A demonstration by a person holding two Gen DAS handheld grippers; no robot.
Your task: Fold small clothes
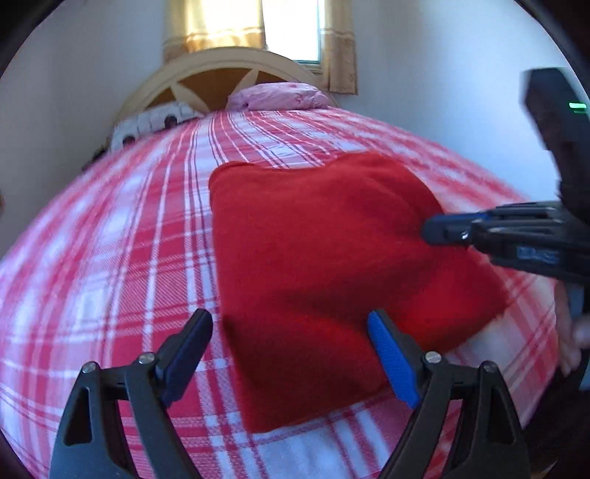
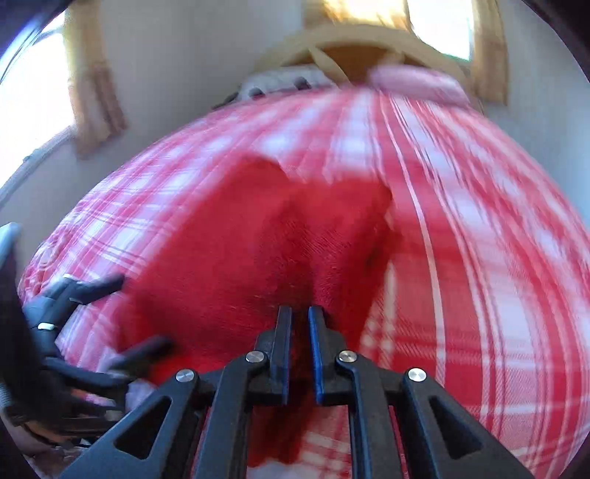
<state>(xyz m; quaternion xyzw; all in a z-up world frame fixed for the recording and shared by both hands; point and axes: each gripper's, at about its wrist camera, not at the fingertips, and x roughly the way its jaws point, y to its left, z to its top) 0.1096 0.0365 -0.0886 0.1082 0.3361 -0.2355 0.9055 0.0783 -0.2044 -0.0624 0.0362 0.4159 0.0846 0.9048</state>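
Note:
A red cloth (image 1: 317, 265) lies on the red-and-white plaid bed (image 1: 110, 258). My left gripper (image 1: 291, 324) is open and empty, its jaws spread wide just above the cloth's near left edge. My right gripper (image 2: 299, 313) is shut on the red cloth (image 2: 258, 250), pinching its near edge between the pads and lifting that side. In the left wrist view the right gripper (image 1: 431, 230) comes in from the right with its tip on the cloth's right side. In the right wrist view the left gripper (image 2: 143, 320) shows open at the lower left. Both views are motion-blurred.
A pink pillow (image 1: 280, 95) and a white patterned pillow (image 1: 147, 125) lie at the head of the bed by the wooden headboard (image 1: 206, 77). A curtained window (image 1: 291, 29) is behind. White walls flank the bed.

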